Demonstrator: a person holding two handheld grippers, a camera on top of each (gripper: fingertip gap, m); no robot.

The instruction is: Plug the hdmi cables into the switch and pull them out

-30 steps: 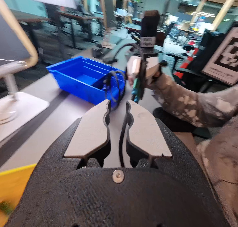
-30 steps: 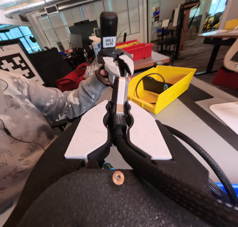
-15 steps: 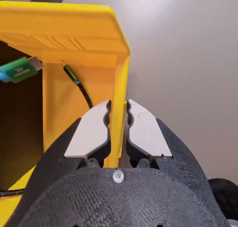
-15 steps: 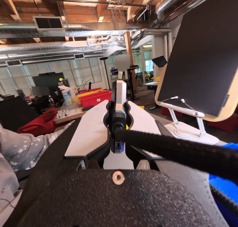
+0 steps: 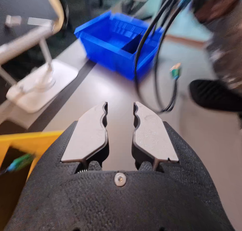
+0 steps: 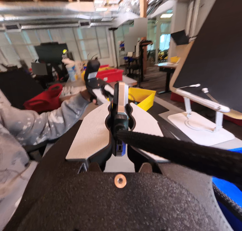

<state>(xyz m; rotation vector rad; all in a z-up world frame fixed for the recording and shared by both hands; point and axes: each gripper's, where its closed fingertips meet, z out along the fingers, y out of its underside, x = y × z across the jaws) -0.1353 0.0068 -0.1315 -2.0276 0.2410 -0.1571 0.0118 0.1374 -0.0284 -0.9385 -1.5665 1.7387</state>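
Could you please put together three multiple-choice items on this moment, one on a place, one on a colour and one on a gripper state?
1. Where does the yellow bin lie in the left wrist view?
A. lower left
B. upper right
C. top centre

2. What colour is the bin beyond the left gripper?
A. red
B. blue
C. white

3. How does the right gripper stand?
A. open and empty
B. shut on a yellow bin wall
C. shut on the switch

Answers:
1 A: its yellow rim shows beside the left gripper's body at the lower left edge.
2 B: a blue bin sits on the table ahead, with black cables hanging in front of it.
3 C: the jaws press both sides of the slim silver and black switch, with a braided cable plugged into its near end.
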